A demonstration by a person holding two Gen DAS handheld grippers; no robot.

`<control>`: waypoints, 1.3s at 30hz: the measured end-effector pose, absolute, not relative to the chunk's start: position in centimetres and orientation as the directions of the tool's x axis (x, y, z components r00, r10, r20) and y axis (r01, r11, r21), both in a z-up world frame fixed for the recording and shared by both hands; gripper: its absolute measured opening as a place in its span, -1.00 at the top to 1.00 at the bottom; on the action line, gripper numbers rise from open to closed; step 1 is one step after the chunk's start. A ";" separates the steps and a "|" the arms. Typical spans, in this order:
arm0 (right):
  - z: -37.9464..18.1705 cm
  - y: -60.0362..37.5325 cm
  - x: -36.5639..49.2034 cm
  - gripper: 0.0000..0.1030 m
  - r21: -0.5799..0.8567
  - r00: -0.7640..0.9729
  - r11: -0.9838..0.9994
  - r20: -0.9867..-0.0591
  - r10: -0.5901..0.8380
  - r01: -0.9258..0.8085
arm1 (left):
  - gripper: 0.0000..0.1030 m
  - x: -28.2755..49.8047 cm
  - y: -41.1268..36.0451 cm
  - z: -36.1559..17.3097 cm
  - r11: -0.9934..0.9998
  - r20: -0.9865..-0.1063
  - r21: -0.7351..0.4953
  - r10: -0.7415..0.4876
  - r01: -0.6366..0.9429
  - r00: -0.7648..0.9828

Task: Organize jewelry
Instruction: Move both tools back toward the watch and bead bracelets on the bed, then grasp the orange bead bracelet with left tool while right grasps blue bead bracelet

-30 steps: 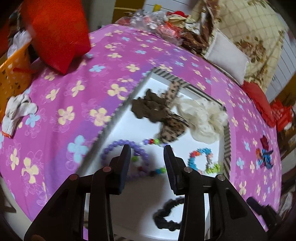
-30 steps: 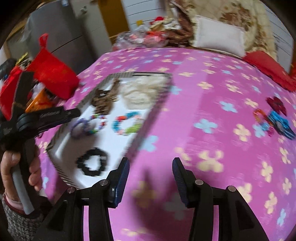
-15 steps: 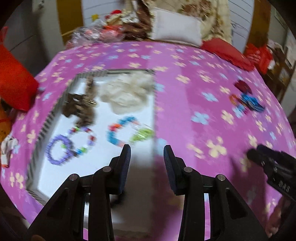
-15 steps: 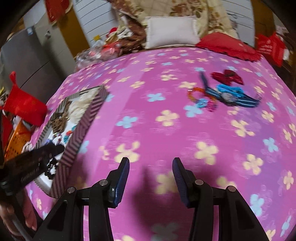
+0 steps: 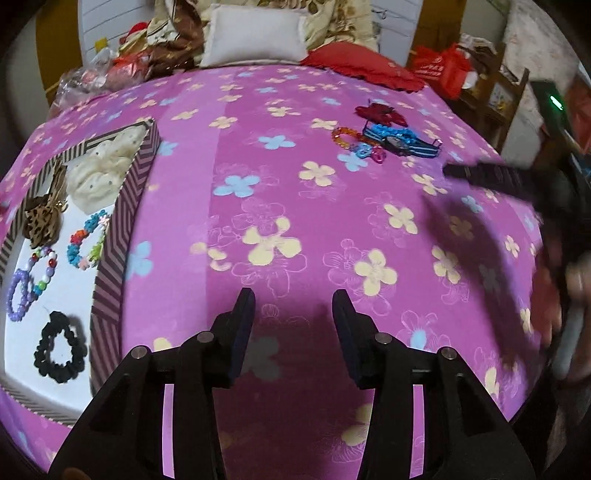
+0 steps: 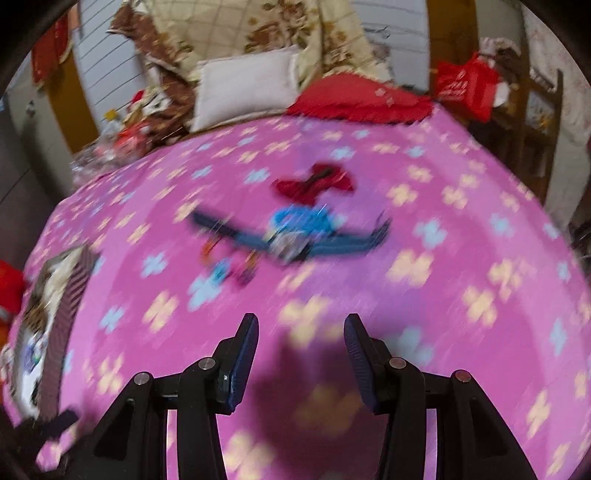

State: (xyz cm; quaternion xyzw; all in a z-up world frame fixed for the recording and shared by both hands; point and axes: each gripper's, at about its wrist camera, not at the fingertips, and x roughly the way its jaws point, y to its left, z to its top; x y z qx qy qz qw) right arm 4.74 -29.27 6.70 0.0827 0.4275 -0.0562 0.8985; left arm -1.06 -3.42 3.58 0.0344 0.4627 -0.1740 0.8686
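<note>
Pink flowered bedding (image 5: 280,177) is spread over a bed, with a white pillow (image 5: 255,35) at its head. Nothing is held by the left gripper (image 5: 291,325); its jaws are opening over bare cloth. The right gripper (image 6: 301,350) is seen partly parted and empty. A striped tray (image 5: 125,221) of bracelets and a black scrunchie (image 5: 59,350) lies at the left. Well apart, a blue-strapped watch (image 5: 400,142), beaded pieces and a red bow (image 5: 380,112) are heaped together. White characters on a red bag (image 5: 439,68) cannot be read.
</note>
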 end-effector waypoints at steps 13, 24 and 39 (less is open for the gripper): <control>3.7 -33.1 17.5 0.11 0.116 0.513 0.970 -0.858 -0.011 0.214 | 0.17 0.0 -2.4 1.5 0.930 -0.820 -0.132 -0.296 0.342 0.490; 2.4 -30.8 15.1 0.61 0.308 0.456 0.938 -0.866 0.205 0.161 | 0.16 0.0 -2.3 1.6 0.927 -0.810 -0.137 -0.307 0.348 0.499; 2.2 -30.4 4.7 0.63 0.326 0.525 0.928 -0.830 0.189 0.182 | 0.16 0.9 -0.8 1.9 0.932 -0.810 -0.219 -0.339 0.290 0.478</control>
